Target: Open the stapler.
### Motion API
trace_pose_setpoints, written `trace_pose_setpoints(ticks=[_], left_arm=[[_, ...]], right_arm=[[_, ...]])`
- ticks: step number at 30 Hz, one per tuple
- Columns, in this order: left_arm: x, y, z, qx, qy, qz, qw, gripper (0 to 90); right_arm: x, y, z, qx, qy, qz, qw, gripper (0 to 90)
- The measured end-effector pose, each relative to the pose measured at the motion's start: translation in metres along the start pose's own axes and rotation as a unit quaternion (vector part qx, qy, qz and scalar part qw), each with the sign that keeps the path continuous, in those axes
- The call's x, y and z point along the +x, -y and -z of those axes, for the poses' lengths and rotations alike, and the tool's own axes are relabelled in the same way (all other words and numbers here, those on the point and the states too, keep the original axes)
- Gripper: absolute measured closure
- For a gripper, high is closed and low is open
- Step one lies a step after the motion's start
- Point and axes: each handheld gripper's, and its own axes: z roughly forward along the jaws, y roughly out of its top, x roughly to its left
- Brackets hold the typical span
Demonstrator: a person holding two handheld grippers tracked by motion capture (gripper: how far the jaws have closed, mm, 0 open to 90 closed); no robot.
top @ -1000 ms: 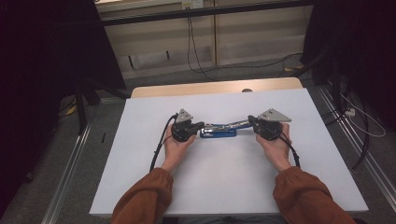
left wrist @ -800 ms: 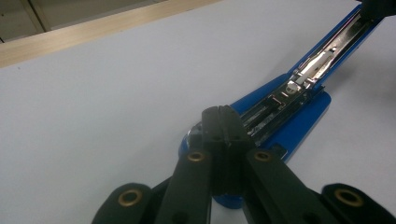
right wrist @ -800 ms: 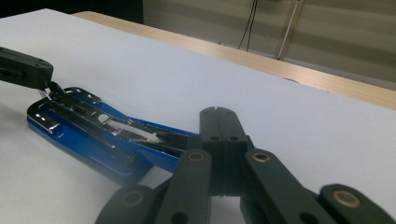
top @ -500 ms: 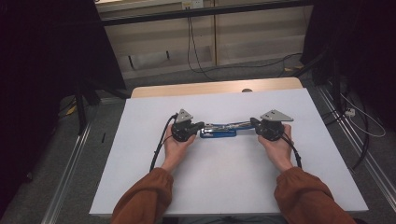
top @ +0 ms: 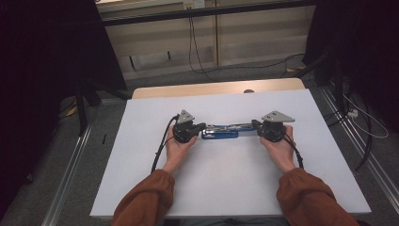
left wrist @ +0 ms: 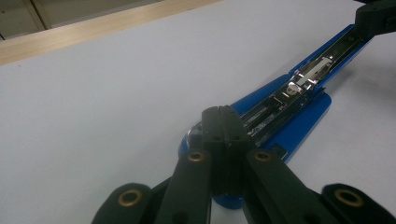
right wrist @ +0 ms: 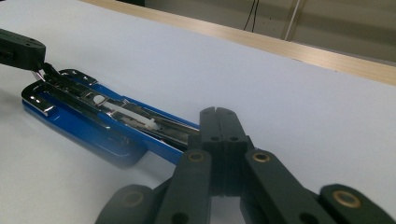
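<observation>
A blue stapler (top: 221,134) lies swung open in the middle of the white table (top: 226,188), its metal channel facing up. My left gripper (top: 203,126) is at the stapler's left end and my right gripper (top: 254,124) at its right end, each held in a hand. In the left gripper view the jaws (left wrist: 223,112) are shut together, tips over the stapler (left wrist: 299,121) near its hinge end. In the right gripper view the jaws (right wrist: 218,114) are shut too, tips at the end of the opened arm of the stapler (right wrist: 93,135). I cannot tell whether either tip pinches any part.
A wooden strip (top: 216,89) runs along the table's far edge. Metal rails (top: 70,165) flank the table on the floor, and cables (top: 357,122) trail at the right. A cable (top: 160,148) hangs from the left gripper over the tabletop.
</observation>
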Motion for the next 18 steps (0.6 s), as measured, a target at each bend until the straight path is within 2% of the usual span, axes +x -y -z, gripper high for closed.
trace_pose_setpoints(ticks=[11, 18], left_arm=[[0.0005, -0.0005, 0.0003, -0.003, 0.002, -0.001, 1.0, 90.0], [0.0012, -0.0025, 0.0027, -0.011, 0.008, 0.007, 0.9999, 89.4]], right_arm=[[0.0002, 0.0002, -0.0002, -0.001, -0.002, 0.0, 1.0, 90.0], [0.0, 0.0008, -0.0009, 0.0, -0.005, -0.001, 1.0, 90.0]])
